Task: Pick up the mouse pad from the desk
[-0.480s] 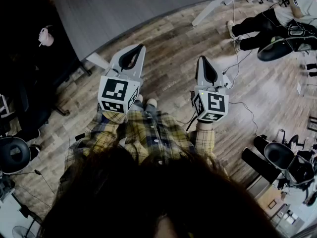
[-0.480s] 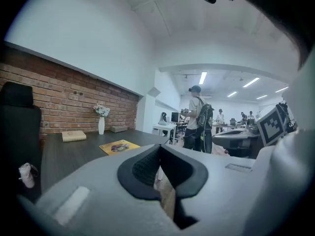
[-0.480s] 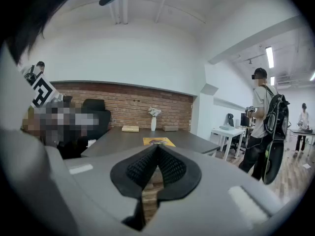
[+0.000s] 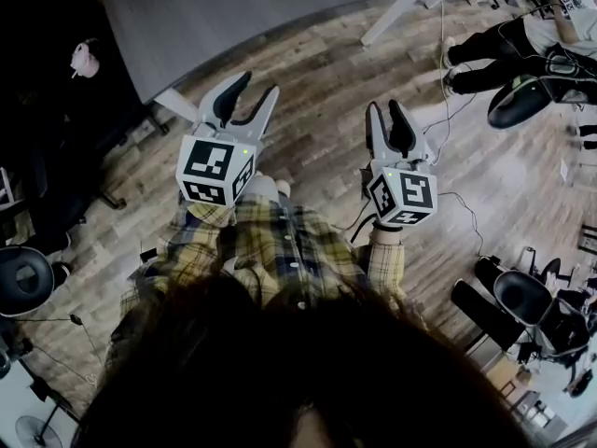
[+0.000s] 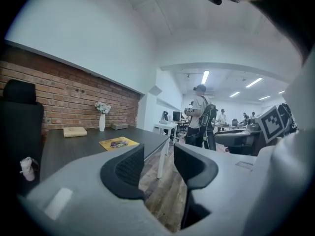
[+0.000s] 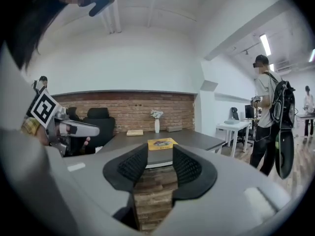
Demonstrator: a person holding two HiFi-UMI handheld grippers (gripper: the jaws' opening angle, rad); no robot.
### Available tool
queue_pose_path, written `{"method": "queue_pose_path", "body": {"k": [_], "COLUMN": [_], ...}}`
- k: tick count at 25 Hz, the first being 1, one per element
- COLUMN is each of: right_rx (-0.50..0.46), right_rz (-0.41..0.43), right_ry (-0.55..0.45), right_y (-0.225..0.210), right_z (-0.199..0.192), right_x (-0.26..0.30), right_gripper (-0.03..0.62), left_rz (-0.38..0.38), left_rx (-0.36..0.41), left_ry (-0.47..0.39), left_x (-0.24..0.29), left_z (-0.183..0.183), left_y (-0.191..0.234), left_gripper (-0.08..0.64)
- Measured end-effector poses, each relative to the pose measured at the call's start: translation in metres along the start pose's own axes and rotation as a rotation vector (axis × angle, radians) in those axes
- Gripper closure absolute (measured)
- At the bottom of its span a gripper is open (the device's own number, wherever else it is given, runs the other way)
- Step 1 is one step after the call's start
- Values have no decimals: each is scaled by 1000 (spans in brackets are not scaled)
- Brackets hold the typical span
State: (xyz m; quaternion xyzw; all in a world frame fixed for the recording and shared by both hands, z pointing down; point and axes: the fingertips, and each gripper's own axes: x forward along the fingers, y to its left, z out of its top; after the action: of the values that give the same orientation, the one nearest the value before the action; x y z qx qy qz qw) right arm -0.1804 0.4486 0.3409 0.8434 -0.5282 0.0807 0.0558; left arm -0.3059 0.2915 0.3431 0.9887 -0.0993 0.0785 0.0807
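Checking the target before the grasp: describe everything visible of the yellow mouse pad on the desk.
The mouse pad is a thin yellow rectangle with a multicoloured print at its centre. It lies flat on the dark grey desk, with a white vase and a tan box farther back, apart from it. Only the desk touches it.

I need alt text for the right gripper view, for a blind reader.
The right gripper, jaws apart and empty, points toward a yellow mouse pad lying on a dark desk. A person with a backpack stands at the right.
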Motion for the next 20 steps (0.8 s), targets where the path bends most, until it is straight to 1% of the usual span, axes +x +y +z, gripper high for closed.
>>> {"method": "queue_pose_path", "body": {"k": [3,4,6,9,12,16,20], "right_rx": [21,25,34,48,62,72,75], "right_rz": [16,22,34,64,81,84,87], "right_ry": [8,11,16,21,27,33,27], "right_y": [3,5,5,-5,-22,-45,-65], "right_z": [-8,-10,-11,-12,-16,-16,-2], "right_x": [6,7,8,8,20,64,103], "right_gripper": [390,364,338,306,298,284,277], "left_rz": [4,3,0,10,22,30,24], "left_rx": [-18,-23,-25,-20,-16,-25,-31], "left_ry": [14,18,22,26,39,45,36], "left_x": [2,2,5,13,32,78,119], "left_z": [-10,-11,-12,-9,-8,-7,9], "left_y": [10,12,11,0,-3,22,42], "left_gripper": [320,307,267,234,212,196,181]}}
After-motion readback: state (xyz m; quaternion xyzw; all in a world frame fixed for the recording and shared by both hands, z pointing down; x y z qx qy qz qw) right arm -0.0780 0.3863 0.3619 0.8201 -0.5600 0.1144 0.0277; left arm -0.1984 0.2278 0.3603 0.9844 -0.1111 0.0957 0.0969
